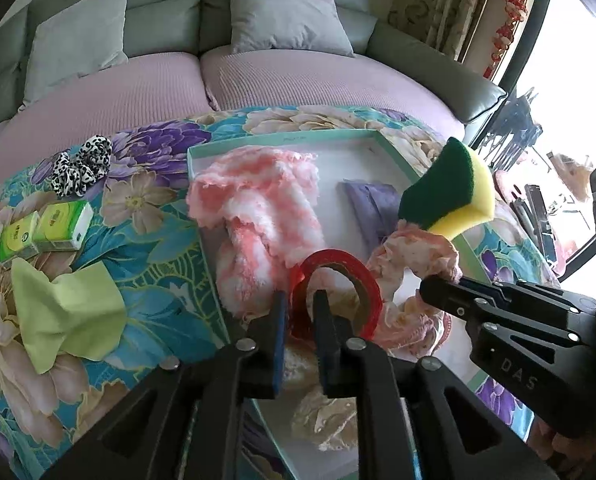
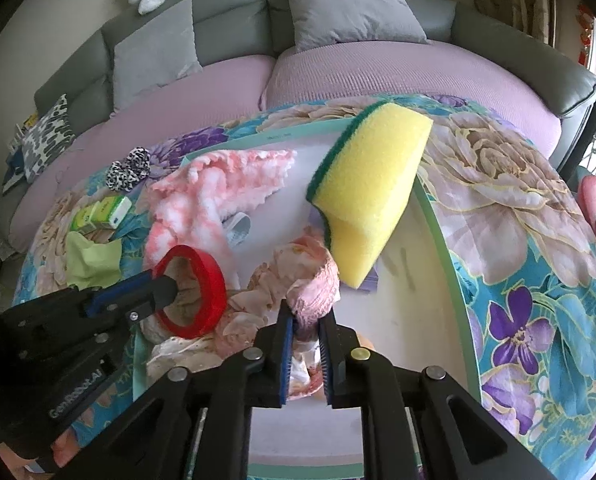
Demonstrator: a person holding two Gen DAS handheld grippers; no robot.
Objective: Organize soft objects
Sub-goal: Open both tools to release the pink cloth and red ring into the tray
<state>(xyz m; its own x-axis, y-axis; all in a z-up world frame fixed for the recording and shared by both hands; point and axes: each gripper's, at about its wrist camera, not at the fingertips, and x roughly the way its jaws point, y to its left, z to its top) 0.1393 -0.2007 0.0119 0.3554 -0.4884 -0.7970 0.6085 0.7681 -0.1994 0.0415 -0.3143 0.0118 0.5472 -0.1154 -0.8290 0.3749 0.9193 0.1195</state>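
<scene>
Left wrist view shows the left tool (image 1: 301,320) low in the middle of the frame, with its two sides close around the wall of a red round tape ring (image 1: 337,264). I cannot tell if it is squeezing the ring or has let go. The ring stands on its edge inside a shallow white box with a pale green rim (image 1: 282,140), just beside a fluffy pink and white cloth (image 1: 258,200). In the right wrist view the right tool (image 2: 306,332) is grasping a pink flowery cloth hair band (image 2: 313,292), which fills the gap between its pads. A yellow sponge with a green scrubby side (image 2: 369,192) leans on the hair band and over the box's right rim. If the hair band gets tugged, I think the sponge could tip and fall out onto the flowery blue tabletop (image 1: 158,240). The ring could roll away if it is dropped on its edge. The two tools are near each other, so they could bump. Bare box floor shows at the lower right of the right wrist view, so there is room to move there. At the left of the left wrist view, a light green cloth (image 1: 66,312), green tissue packs (image 1: 46,232) and spotted hair bands (image 1: 82,168) wait outside the box.
</scene>
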